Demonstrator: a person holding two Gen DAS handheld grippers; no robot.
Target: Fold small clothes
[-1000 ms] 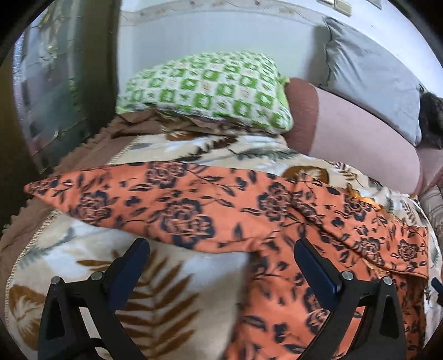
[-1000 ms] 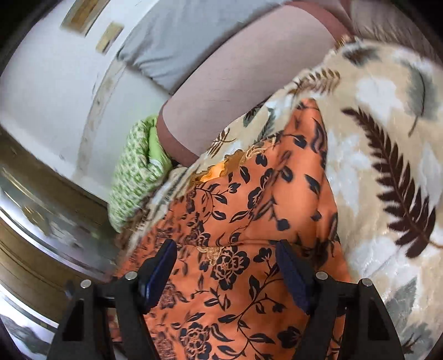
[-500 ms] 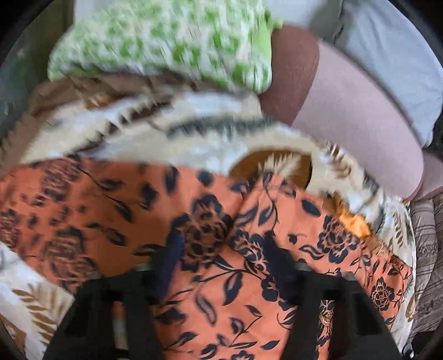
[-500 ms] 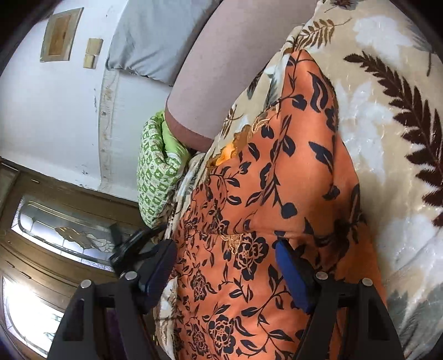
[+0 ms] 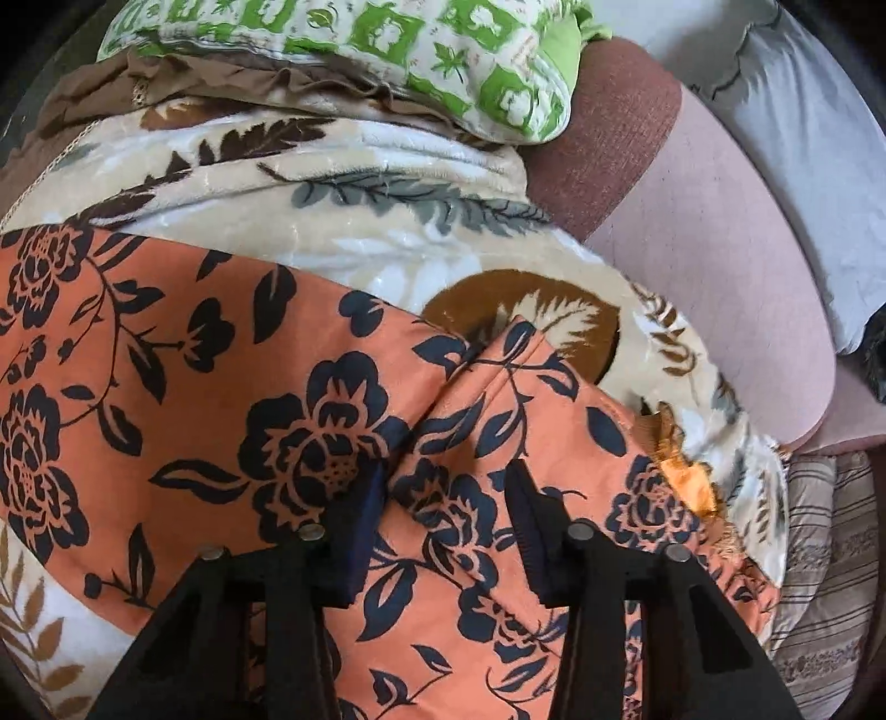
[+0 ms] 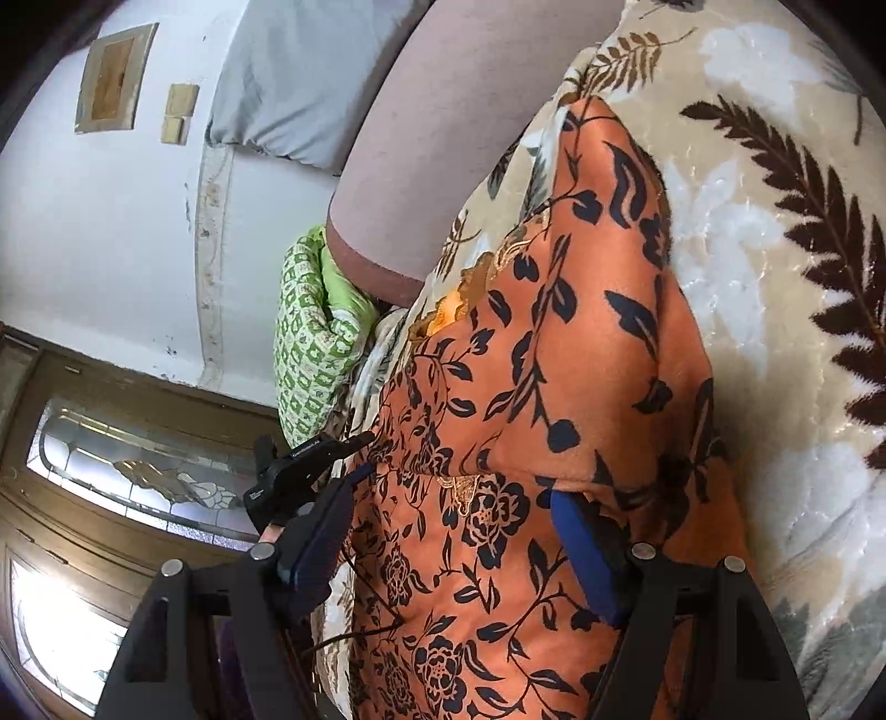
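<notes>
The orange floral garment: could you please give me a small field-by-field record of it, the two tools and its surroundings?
garment: orange floral garment, partly folded, lying on the leaf-print blanket
left tool: left tool has just been closing, a ridge of the cloth between its fingers; a firm pinch cannot be confirmed
right tool: right tool open, straddling the cloth
behind: green patterned pillow, pink bolster

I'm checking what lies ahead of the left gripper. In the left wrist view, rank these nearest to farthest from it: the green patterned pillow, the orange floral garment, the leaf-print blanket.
1. Orange floral garment: between and under the left gripper fingers.
2. Leaf-print blanket: beyond the garment, spread beneath it.
3. Green patterned pillow: at the top, lying past the blanket.
</notes>
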